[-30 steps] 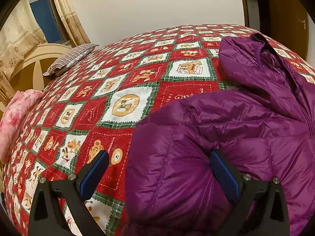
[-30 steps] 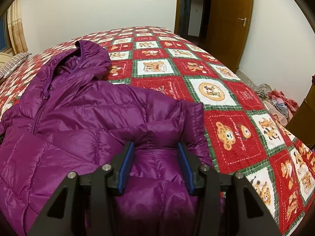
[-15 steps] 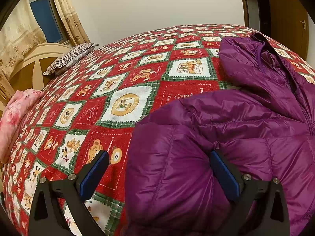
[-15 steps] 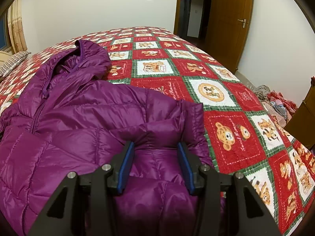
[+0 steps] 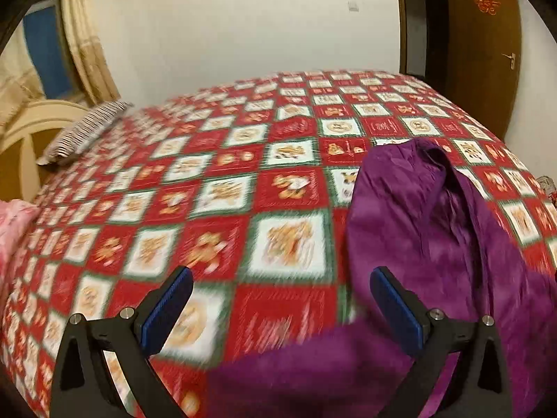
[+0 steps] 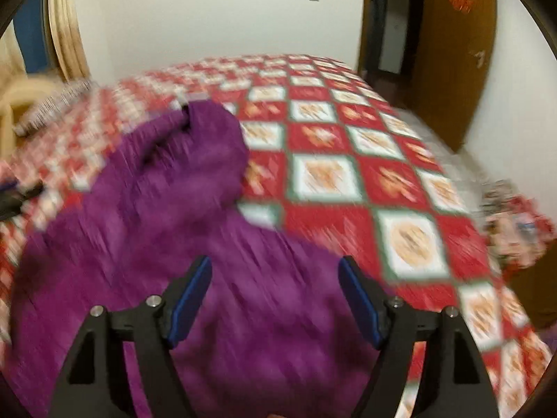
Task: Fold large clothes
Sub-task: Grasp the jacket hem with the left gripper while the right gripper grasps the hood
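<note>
A purple puffer jacket (image 5: pixel 435 244) lies on a bed covered by a red, green and white checked quilt (image 5: pixel 243 191) printed with small bears. Both views are smeared by motion blur, so fine detail on the jacket cannot be made out.

In the left wrist view, the left gripper (image 5: pixel 278 303) has its jaws spread wide with nothing between them; only quilt shows in the gap. The jacket sits to the right of this gripper, its hood (image 5: pixel 424 160) rising toward the far side of the bed, and a lower edge of the jacket runs across beneath the right-hand finger. Whether that finger touches the fabric cannot be told. Left of the jacket, at the head of the bed, a striped pillow (image 5: pixel 83 132) rests against a cream headboard (image 5: pixel 21 132), with a pink cloth (image 5: pixel 14 223) at the quilt's near left edge. Curtains (image 5: pixel 87 45) hang beyond the pillow, and a brown door (image 5: pixel 484 52) stands beyond the jacket on the right.

In the right wrist view, the right gripper (image 6: pixel 276 299) is also parted, its blue pads (image 6: pixel 189 299) standing apart above the jacket's body, clasping nothing. The jacket (image 6: pixel 167 226) spreads beneath and to the left of it, hood pointing away. Right of the jacket, past the quilt's edge, a blurred heap of clothes (image 6: pixel 511 216) lies on the floor.
</note>
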Tool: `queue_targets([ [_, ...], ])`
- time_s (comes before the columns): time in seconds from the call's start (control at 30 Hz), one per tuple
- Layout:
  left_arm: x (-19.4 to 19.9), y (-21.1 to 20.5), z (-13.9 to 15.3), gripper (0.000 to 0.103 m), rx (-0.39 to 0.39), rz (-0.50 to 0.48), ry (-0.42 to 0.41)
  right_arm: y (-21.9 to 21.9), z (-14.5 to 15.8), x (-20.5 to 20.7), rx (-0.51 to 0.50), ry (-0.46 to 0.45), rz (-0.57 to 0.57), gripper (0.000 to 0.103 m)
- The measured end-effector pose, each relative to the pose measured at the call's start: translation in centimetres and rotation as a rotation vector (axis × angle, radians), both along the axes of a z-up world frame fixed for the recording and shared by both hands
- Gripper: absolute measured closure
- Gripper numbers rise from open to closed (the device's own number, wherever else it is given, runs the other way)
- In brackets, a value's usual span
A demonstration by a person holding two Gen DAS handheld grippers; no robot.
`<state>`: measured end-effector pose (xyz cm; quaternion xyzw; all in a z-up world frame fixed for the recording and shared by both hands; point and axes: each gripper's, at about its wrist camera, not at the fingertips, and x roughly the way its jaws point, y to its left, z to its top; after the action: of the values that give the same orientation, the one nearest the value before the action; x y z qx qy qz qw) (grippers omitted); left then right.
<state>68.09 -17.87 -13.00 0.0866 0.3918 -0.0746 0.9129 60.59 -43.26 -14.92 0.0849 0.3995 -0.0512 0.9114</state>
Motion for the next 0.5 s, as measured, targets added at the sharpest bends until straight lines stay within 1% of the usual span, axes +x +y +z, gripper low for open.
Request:
queue_targets([
  [0.1, 4.5, -1.7, -1.5, 0.001, -0.005, 0.014, 0.065, -0.2, -0.1, 4.8, 0.018, -0.012, -0.006, 0.025],
  [0.17, 6.6, -2.6, -2.8, 0.001, 0.003, 0.021, 0.097, -0.1, -0.6, 8.5, 0.017, -0.009, 0.007, 0.025],
  [0.23, 8.0, -3.2, -4.1, 0.001, -0.013, 0.012, 0.113, 0.2, -1.6, 11.4, 0.015, 0.008, 0.013, 0.025],
  [0.3, 8.9, -3.9, -5.6, 0.001, -0.009, -0.008, 0.135, 0.3, -2.7, 13.6, 0.012, 0.035, 0.006, 0.025],
  [0.33, 9.3, -4.2, -6.2, 0.001, -0.012, -0.019, 0.144, 0.2, -3.1, 14.0, 0.021, 0.049, 0.003, 0.025],
  [0.37, 9.5, -4.3, -6.7, 0.005, -0.024, -0.029, 0.144, -0.2, -4.2, 15.3, 0.045, 0.075, -0.005, 0.025],
  [0.4, 9.4, -4.4, -6.8, 0.022, -0.053, -0.050, 0.133, -0.4, -4.7, 15.8, 0.077, 0.093, -0.006, 0.025],
  [0.43, 9.3, -4.6, -6.8, 0.031, -0.092, -0.086, 0.127, -0.6, -5.0, 16.1, 0.110, 0.106, 0.000, 0.028],
  [0.47, 9.2, -5.0, -6.6, 0.048, -0.100, -0.107, 0.117, -0.6, -5.5, 16.5, 0.136, 0.108, 0.021, 0.038],
  [0.5, 8.9, -5.7, -6.4, 0.078, -0.109, -0.155, 0.115, -0.1, -5.6, 16.5, 0.105, 0.098, 0.041, 0.046],
])
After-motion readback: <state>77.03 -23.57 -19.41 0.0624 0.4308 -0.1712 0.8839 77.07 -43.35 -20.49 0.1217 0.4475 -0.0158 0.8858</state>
